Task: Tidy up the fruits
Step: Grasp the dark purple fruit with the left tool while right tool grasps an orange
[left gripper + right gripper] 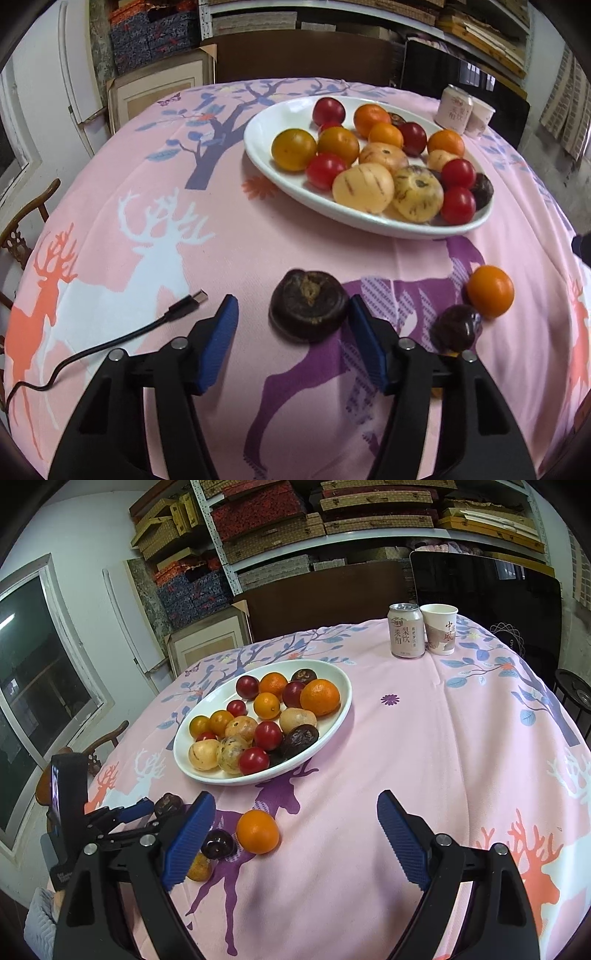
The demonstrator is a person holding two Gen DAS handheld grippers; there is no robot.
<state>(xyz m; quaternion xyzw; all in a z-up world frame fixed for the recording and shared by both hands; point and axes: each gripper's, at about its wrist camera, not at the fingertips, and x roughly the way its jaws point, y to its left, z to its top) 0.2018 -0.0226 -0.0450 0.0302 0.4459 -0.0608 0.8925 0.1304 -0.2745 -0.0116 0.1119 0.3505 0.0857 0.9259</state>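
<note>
In the left wrist view my left gripper [291, 306] stands open around a dark brown fruit [309, 304] that lies on the pink cloth. Its right pad touches the fruit's side and the left pad is a gap away. An orange fruit [490, 291] and a dark purple fruit [456, 328] lie to the right. The white oval plate [280, 122] holds several red, orange and yellow fruits. My right gripper [295, 805] is open above the cloth and holds nothing. The orange fruit [257, 831], the purple fruit [218, 843] and a small orange fruit [199, 866] lie by its left finger.
A black USB cable [184, 308] runs across the cloth left of my left gripper. A drink can [405, 629] and a paper cup [439, 627] stand at the table's far edge. A wooden chair [22, 229] is at the left, and shelves with boxes lie behind.
</note>
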